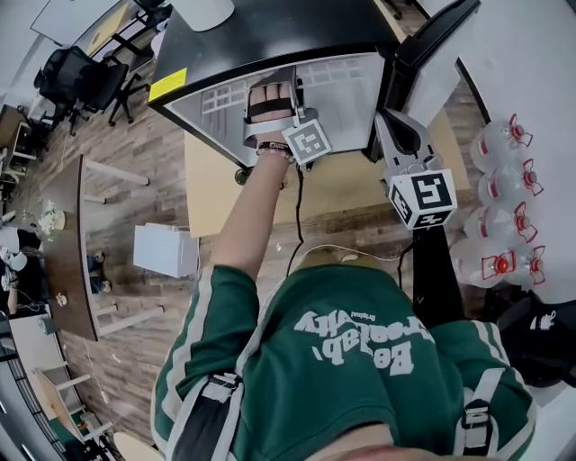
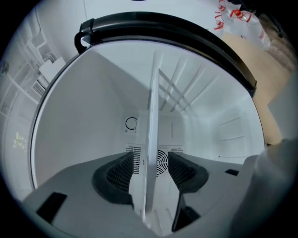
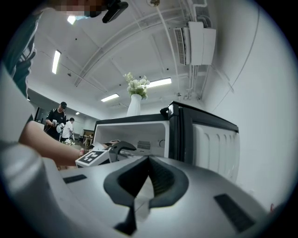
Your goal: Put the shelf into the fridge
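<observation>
The small black fridge (image 1: 270, 27) stands open on a wooden platform, its door (image 1: 423, 45) swung to the right. The white shelf (image 1: 225, 94) lies inside the cavity. My left gripper (image 1: 273, 83) reaches into the fridge. In the left gripper view the shelf (image 2: 153, 116) runs edge-on between the pads of the left gripper (image 2: 151, 158), which stands open with a gap on both sides of the shelf. My right gripper (image 1: 389, 122) hangs outside by the door hinge. It is shut and empty (image 3: 148, 158), looking at the open fridge (image 3: 135, 135).
The fridge's back wall shows a round vent (image 2: 162, 160) and a dial (image 2: 131, 123). A vase of flowers (image 3: 135, 100) stands on top of the fridge. Several water bottles (image 1: 504, 207) lie at the right. A white box (image 1: 166, 250) sits on the floor at the left. People (image 3: 58, 121) stand far off.
</observation>
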`<state>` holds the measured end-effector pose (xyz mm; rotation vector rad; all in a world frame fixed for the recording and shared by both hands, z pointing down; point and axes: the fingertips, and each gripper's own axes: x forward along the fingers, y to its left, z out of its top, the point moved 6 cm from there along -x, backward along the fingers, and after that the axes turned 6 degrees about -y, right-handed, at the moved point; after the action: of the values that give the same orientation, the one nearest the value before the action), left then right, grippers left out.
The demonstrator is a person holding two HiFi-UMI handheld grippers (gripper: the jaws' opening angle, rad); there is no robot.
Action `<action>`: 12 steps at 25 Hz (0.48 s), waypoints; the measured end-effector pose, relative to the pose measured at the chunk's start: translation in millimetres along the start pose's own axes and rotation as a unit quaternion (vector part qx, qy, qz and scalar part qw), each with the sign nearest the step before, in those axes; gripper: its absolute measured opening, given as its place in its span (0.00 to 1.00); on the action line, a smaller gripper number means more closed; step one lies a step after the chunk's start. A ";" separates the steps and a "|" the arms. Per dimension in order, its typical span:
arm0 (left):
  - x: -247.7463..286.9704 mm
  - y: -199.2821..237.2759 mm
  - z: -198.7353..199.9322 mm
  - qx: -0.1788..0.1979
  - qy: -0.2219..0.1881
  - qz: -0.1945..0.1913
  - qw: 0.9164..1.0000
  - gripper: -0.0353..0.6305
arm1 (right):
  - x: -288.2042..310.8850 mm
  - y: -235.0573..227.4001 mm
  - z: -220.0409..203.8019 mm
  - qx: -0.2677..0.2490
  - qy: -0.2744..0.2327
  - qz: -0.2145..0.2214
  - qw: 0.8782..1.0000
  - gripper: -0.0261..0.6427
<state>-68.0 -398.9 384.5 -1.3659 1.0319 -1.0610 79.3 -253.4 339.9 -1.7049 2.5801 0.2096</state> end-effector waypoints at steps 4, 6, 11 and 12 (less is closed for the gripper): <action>-14.8 -2.7 1.5 -0.010 0.008 -0.015 1.000 0.40 | -6.0 -0.8 -0.6 0.012 -0.003 0.004 1.000 0.04; -24.1 -2.7 2.7 -0.016 0.013 -0.017 1.000 0.40 | -9.9 -1.7 -0.8 0.018 -0.004 0.003 1.000 0.04; -48.5 -1.0 3.1 -0.044 0.027 -0.024 0.998 0.40 | -17.1 -0.3 -3.1 0.023 -0.004 0.012 1.000 0.04; -53.7 -0.5 3.1 -0.058 0.027 -0.024 0.998 0.40 | -18.2 0.4 -3.5 0.025 -0.005 0.015 1.000 0.04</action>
<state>-77.2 -345.9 382.2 -1.4690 1.1205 -1.0921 86.3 -237.1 345.4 -1.6471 2.5825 0.1536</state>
